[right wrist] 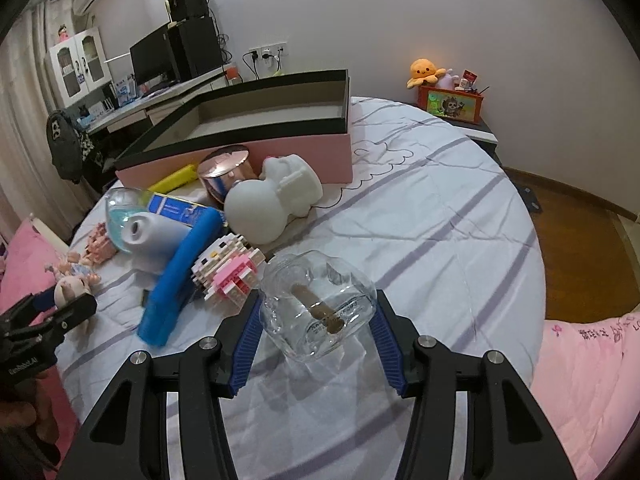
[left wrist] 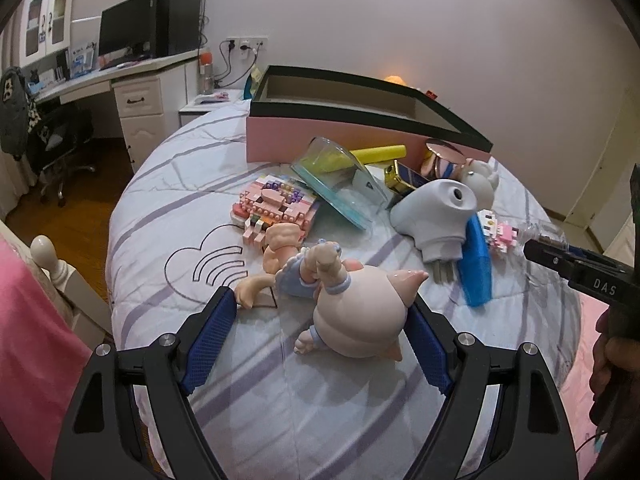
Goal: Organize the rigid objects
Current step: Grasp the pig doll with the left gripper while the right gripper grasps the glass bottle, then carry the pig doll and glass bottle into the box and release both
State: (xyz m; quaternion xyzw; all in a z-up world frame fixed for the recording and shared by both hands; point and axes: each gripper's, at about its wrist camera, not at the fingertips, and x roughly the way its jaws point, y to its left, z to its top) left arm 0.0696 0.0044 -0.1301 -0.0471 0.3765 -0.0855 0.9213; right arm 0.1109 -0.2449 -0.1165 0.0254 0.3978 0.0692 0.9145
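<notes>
Pink-sided with a black rim, one open box stood near the far edge of the bed; what showed of its inside was bare. One clear glass jar lay on the quilt with a brown stick inside it.

Against the box's near wall lay a crowded pile: one yellow tube, one copper-lidded tin, one white figure, one navy-and-gold box, one clear visor, one grey device, one blue bar, and one cat built of bricks. Toward the bed's left edge sat one pink brick model and one peach figure. The pile stood between both grippers and the box.

The right gripper had its pads on both sides of the jar, clamped on it, the jar touching the cat's side. The left gripper stood wide; the pig doll lay between its fingers, its body against the right pad, the left pad clear of it except near one outstretched arm, so the hold could not be told for sure.

Beyond the bed stood a desk with one monitor, and a nightstand with an orange plush.
</notes>
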